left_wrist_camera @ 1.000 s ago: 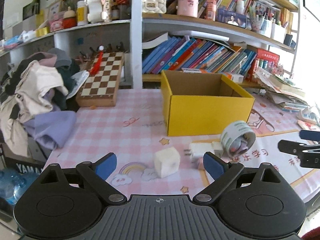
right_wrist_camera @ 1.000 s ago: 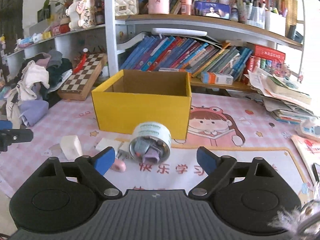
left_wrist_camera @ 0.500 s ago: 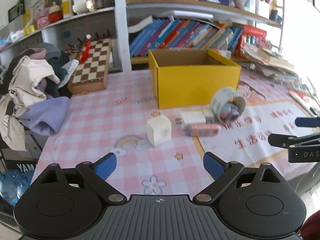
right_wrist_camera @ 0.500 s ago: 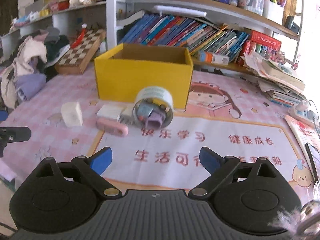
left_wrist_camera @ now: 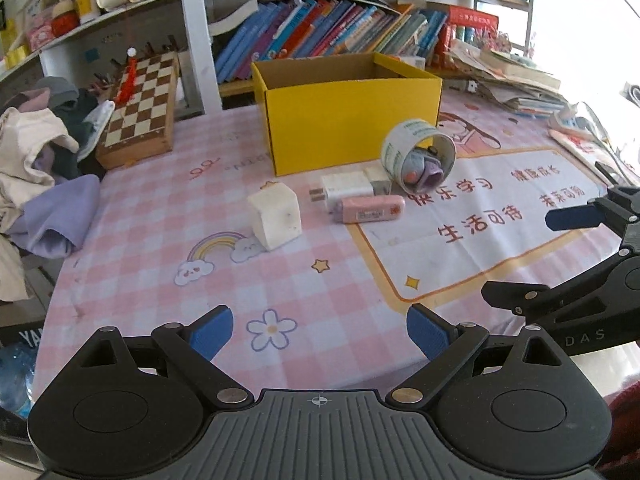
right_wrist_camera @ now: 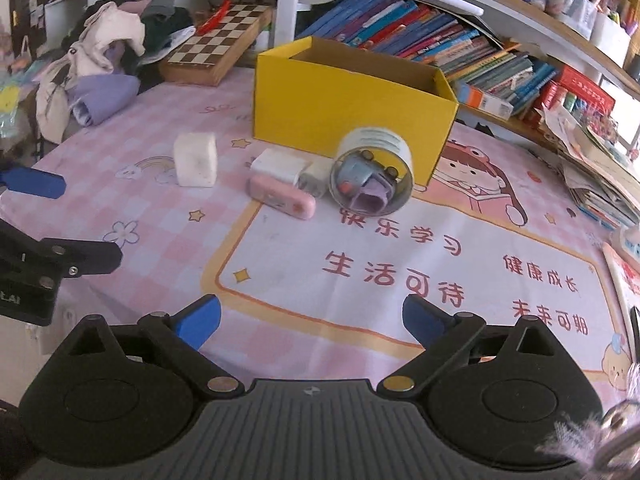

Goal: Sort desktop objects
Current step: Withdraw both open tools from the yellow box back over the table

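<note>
An open yellow box stands on the pink checked tablecloth. In front of it lie a white block, a white charger plug, a pink case and a tipped round tin with small items inside. My left gripper is open and empty near the table's front edge. My right gripper is open and empty, short of the objects.
A chessboard and a pile of clothes lie at the left. Shelves of books run behind the box. Stacked papers lie at the right. A learning mat covers the table's right part.
Both grippers have pulled back and risen, so the objects look farther away and the view tilts downward. Both stay open. Nothing on the table has moved.
</note>
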`<state>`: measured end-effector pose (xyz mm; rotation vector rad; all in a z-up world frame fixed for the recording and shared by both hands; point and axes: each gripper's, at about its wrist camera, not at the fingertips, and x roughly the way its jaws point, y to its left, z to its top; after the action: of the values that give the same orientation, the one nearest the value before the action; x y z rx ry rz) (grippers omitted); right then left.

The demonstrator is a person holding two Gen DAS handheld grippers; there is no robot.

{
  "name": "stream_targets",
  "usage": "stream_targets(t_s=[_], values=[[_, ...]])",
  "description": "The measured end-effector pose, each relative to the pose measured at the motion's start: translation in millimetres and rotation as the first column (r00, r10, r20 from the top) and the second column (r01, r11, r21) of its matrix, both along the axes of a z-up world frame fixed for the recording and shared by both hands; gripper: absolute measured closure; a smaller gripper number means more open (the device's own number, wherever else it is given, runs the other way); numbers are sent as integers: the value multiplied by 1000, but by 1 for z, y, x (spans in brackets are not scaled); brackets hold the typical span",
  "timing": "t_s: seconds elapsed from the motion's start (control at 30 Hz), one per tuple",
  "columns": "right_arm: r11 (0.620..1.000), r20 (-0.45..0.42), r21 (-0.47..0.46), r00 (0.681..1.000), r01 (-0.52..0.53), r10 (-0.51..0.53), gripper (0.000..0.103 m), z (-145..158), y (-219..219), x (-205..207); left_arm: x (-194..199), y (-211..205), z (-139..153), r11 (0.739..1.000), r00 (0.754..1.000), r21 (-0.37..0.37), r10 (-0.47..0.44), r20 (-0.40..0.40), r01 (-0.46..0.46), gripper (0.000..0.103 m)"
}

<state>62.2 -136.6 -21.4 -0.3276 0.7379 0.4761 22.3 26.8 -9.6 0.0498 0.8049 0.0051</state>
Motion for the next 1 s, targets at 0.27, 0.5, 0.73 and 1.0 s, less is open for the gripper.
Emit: stream_targets(t_s=[0.27, 0.5, 0.73, 1.0], values=[[1000, -3, -5, 1000, -1, 1, 4, 1, 3, 5, 4, -1, -1, 1000, 1000, 8, -19, -9, 19, 7], [1000, -7, -6, 1000, 0, 0, 4, 1, 4, 12, 11, 1, -1, 1000, 1000, 2, -15, -9, 15, 7], [1000, 4, -5, 1000, 8, -8, 4, 3, 5, 24, 20, 6, -1, 1000, 1000, -3, -1, 2, 1, 7], [1000, 9, -6, 1000, -2, 2, 4, 6, 10, 41, 32, 10, 0, 1000, 1000, 5, 6, 14, -6, 7]])
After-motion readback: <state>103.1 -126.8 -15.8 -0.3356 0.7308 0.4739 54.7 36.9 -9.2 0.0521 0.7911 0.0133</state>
